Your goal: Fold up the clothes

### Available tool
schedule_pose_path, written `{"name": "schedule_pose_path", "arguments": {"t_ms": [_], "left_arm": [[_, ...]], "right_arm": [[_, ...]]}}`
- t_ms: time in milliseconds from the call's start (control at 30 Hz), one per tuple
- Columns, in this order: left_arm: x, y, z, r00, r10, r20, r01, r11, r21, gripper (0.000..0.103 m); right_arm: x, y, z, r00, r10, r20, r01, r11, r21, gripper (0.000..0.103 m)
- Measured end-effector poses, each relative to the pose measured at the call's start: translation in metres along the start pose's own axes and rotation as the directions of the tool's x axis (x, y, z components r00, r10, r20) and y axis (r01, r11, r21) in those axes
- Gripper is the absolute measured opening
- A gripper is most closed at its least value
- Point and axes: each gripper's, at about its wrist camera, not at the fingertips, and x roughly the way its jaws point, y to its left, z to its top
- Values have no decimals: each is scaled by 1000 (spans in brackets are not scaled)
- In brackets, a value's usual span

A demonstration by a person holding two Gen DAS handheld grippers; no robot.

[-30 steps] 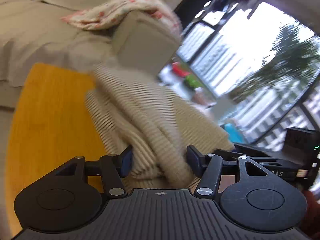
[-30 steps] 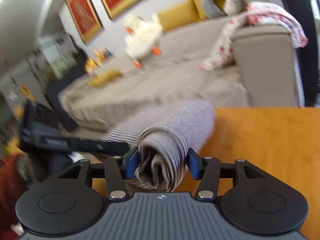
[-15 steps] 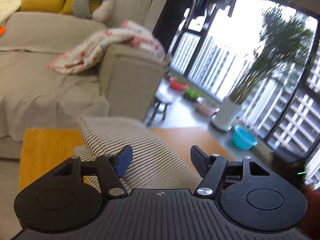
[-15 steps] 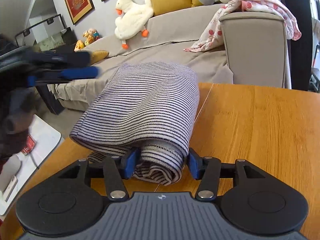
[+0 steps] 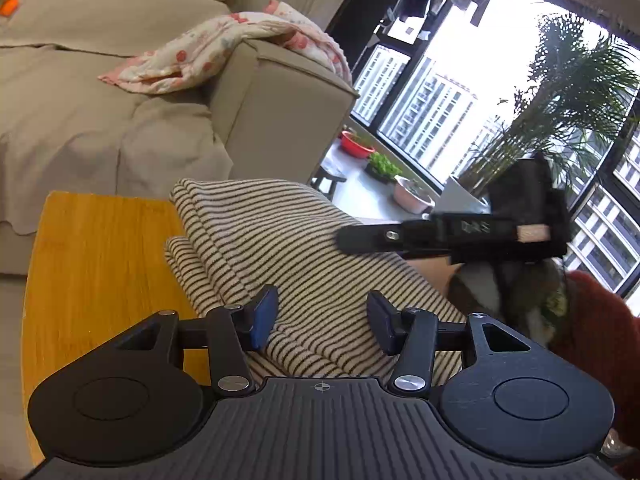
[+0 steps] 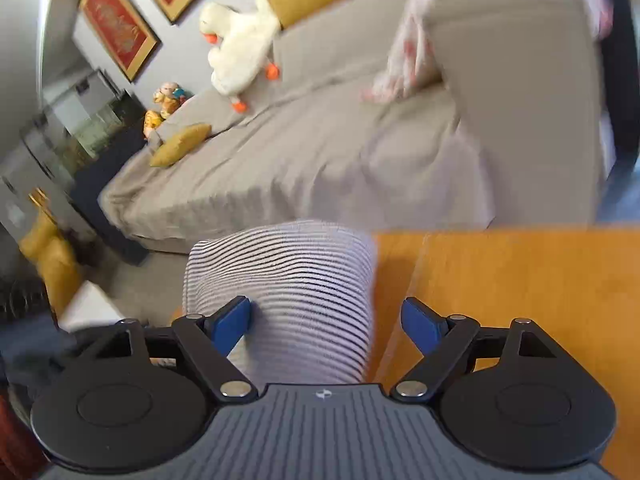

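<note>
A folded striped garment (image 5: 288, 248) lies on the orange wooden table (image 5: 100, 280). My left gripper (image 5: 322, 320) sits low over its near end. Its jaws are closing with the cloth between them, and the pads do not visibly press on it. In the right wrist view the same garment (image 6: 304, 280) runs between the blue pads of my right gripper (image 6: 326, 322). These jaws are opening, and the right pad stands clear of the cloth. The right gripper (image 5: 360, 236) also shows in the left wrist view, reaching in over the garment's far side.
A grey sofa (image 5: 100, 128) stands just beyond the table, with a pink flowered blanket (image 5: 224, 48) over its armrest. A white plush duck (image 6: 240, 52) and yellow cushions lie on it. Potted plants (image 5: 560, 112) and bowls stand by the window. A red sleeve (image 5: 600, 320) is at the right.
My right gripper has let go of the rolled end of the garment, its jaws have widened, and it has swung sideways. The left jaws have narrowed. The right gripper has come into the left view.
</note>
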Motion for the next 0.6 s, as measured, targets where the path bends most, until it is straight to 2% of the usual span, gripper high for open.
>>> {"name": "schedule_pose_path", "arguments": {"t_ms": [33, 67, 133, 167, 200, 267, 333, 400, 533, 567, 600], "left_arm": [[-1, 2, 0, 1000, -2, 1, 2, 1000, -7, 54], [-2, 4, 0, 1000, -4, 1, 4, 1000, -14, 54], [-5, 5, -2, 1000, -9, 2, 9, 1000, -20, 55], [-6, 5, -3, 1000, -11, 2, 11, 1000, -22, 56], [-7, 6, -4, 1000, -14, 3, 14, 1000, -25, 56], [-7, 5, -7, 1000, -17, 9, 18, 999, -37, 55], [-5, 3, -8, 1000, -21, 16, 22, 999, -42, 54], [-1, -6, -7, 1000, 1, 15, -1, 1000, -22, 55], [1, -22, -7, 997, 74, 6, -74, 996, 39, 55], [1, -22, -7, 997, 77, 5, -77, 996, 37, 55], [0, -21, -7, 997, 77, 7, -77, 996, 34, 55]], "right_arm": [[5, 0, 1, 999, 38, -1, -38, 999, 21, 72], [0, 12, -1, 999, 41, 34, -39, 998, -42, 64], [-12, 37, -5, 993, 62, 101, -44, 984, -170, 56], [-22, 49, -8, 987, 99, 127, -67, 969, -236, 56], [-30, 59, -11, 982, 126, 144, -81, 955, -286, 56], [-30, 58, -13, 986, 88, 138, -46, 958, -284, 56], [-22, 45, -14, 993, -16, 119, 44, 969, -242, 56], [-15, 31, -19, 987, -128, 98, 146, 968, -202, 60], [-40, 35, -35, 982, -116, 151, 138, 979, -149, 64], [-47, 36, -40, 981, -111, 161, 134, 981, -141, 67], [-55, 39, -48, 981, -100, 165, 124, 982, -146, 78]]}}
